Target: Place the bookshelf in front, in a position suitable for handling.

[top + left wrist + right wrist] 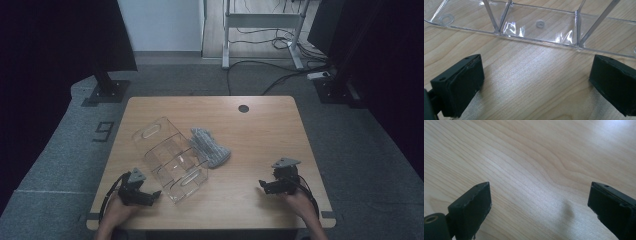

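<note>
A clear plastic organiser box (170, 157) with inner dividers lies slantwise on the left half of the wooden table (260, 145). A grey cloth (209, 146) is bunched against its right side. My left gripper (148, 196) rests near the table's front left, just short of the box's near end, jaws open and empty. In the left gripper view the box's base edge (539, 35) runs across the top, ahead of the gripper (536, 82). My right gripper (265, 187) sits at the front right, open, over bare wood (539, 202).
A round cable hole (243, 108) is at the table's far edge. Black stand bases (107, 91) and a white desk frame (262, 30) with cables stand on the grey floor beyond the table.
</note>
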Available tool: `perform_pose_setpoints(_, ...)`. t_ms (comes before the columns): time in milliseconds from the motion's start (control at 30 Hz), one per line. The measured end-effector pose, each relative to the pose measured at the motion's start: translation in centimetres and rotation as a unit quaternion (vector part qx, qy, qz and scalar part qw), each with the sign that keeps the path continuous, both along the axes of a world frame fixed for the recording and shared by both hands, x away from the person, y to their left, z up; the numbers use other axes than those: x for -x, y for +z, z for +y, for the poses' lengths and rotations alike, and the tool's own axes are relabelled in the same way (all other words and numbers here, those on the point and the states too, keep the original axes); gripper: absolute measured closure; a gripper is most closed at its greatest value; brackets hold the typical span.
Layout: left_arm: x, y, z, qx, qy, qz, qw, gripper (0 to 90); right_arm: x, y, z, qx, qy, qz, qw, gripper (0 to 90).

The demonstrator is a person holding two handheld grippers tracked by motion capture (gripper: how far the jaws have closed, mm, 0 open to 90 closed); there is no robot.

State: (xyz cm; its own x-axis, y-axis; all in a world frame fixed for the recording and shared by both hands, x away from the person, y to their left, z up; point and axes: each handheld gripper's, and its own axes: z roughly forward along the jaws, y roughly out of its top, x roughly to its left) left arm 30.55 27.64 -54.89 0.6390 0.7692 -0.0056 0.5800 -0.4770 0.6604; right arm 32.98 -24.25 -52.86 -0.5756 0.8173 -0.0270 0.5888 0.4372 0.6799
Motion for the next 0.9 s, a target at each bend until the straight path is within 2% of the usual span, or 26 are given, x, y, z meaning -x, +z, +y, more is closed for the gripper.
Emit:
perform_pose_setpoints(100, 0.0, 0.0, 0.0, 0.000, 0.000, 0.000, 1.0000, 0.0, 0.2, 0.6, -0.1, -0.015, 0.011, 0.002, 0.9998, 2.8)
perform_pose_setpoints(167, 0.0, 0.0, 0.0, 0.000, 0.000, 0.000, 1.0000, 0.0, 0.2, 0.9, -0.1, -0.013, 0.015, -0.002, 0.9998, 1.4)
perform_pose_setpoints(400, 0.0, 0.0, 0.0, 0.000, 0.000, 0.000, 1.0000, 0.0, 0.5, 1.8, 0.0, -0.038, 0.016, -0.017, 0.9990, 0.9)
perform_pose_setpoints(567, 0.0, 0.0, 0.0, -0.001, -0.001, 0.000, 1.0000, 0.0, 0.4, 2.1, -0.1, -0.053, 0.017, -0.017, 0.9983, 0.4)
perform_pose_setpoints(733, 0.0, 0.0, 0.0, -0.001, -0.001, 0.000, 1.0000, 0.0, 0.3, 2.4, 0.1, -0.063, 0.017, -0.015, 0.9978, 0.3)
perform_pose_setpoints(900, 0.0, 0.0, 0.0, -0.001, -0.001, 0.000, 1.0000, 0.0, 0.1, 2.7, 0.5, -0.061, 0.023, -0.018, 0.9977, 0.0)
